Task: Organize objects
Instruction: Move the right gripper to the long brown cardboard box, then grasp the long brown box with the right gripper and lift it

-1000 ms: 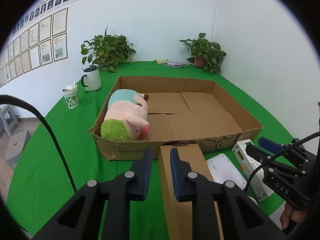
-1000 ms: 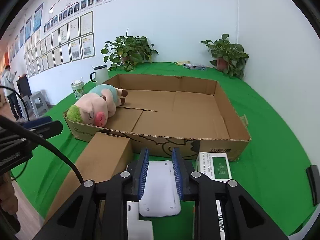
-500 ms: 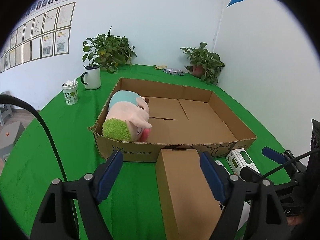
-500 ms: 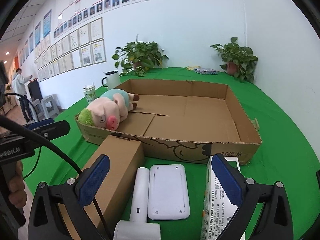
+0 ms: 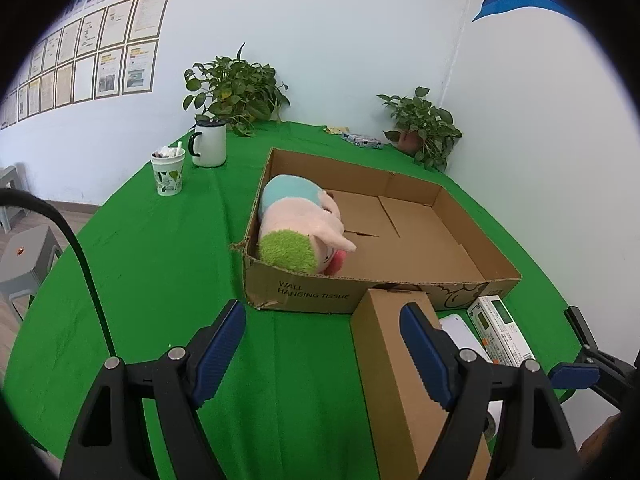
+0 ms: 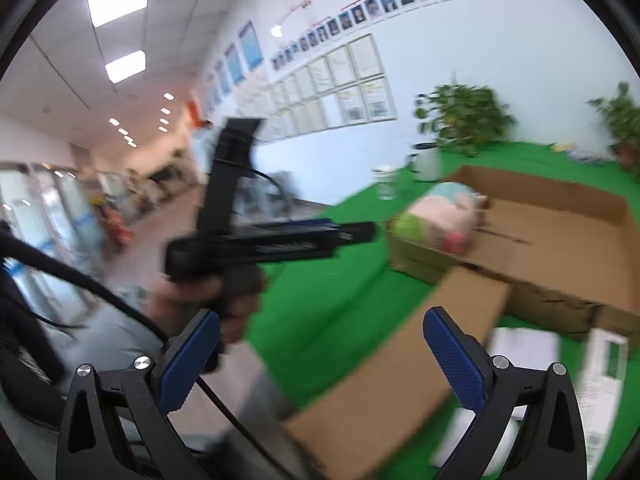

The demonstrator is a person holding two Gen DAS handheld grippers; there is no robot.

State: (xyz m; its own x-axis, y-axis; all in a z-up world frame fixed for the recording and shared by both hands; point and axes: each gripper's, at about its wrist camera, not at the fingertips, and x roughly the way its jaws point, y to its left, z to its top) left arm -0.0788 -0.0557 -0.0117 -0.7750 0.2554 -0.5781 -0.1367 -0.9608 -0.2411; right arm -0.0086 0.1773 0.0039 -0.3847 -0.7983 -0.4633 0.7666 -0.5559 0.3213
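The left gripper [image 5: 322, 346] is held with its jaws spread wide and nothing between them. The long box [image 5: 404, 372] lies just ahead and to its right: the right fingertip [image 5: 420, 344] is seen over the box's top face, while the left fingertip [image 5: 218, 346] is seen over bare green cloth [image 5: 152, 264]. The box's long axis runs from the near edge of the table toward the carton [image 5: 500, 276], roughly along the line of the fingers, and its far end meets the carton's front wall. A grasp across the short width is judged to require a shift of the left gripper to the right, so that both fingers straddle the box.

The right gripper [image 6: 320, 358] is also wide open and empty. Its view is blurred and tilted, and it is turned toward the left, with the long box [image 6: 404, 364] under and beyond its right fingertip. The left gripper is judged the better lined up with the box.

By count, one pig [image 5: 302, 232] is seen, lying inside the carton at its left end, head toward the front wall. One carton and one long box are seen. To the right of the long box, on the cloth, lie one white pad [image 5: 460, 334] and one white meter [image 5: 500, 332]; another white item nearer the edge is mostly hidden. Two cups [image 5: 168, 172] and two plants [image 5: 236, 88] stand well behind.
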